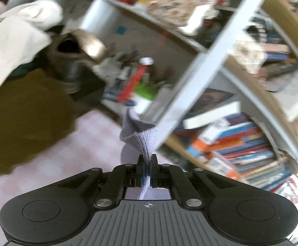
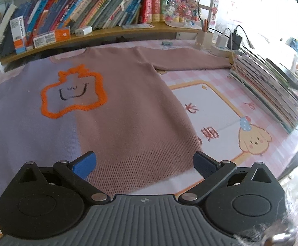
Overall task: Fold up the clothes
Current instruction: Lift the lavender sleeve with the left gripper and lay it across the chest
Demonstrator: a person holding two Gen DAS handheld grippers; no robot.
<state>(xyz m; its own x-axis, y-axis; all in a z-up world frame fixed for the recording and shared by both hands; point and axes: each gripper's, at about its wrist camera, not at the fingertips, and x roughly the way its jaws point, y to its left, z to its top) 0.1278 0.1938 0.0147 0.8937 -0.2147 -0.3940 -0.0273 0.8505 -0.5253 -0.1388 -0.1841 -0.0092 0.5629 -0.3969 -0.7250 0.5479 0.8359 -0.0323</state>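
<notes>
The left gripper is clamped on a ribbed lilac cuff, which fans out just beyond its fingertips. The right gripper is spread wide and empty; the sweater lies flat on the table, its ribbed hem between and just ahead of the fingers. The knit looks soft, light and limp, so it will likely drape and stretch. Best hold: ribbed edges, pinched fully between the pads.

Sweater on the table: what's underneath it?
The sweater lies flat on a pink checked desk mat with a cartoon puppy print. Whatever is printed beneath the sweater is covered.
</notes>
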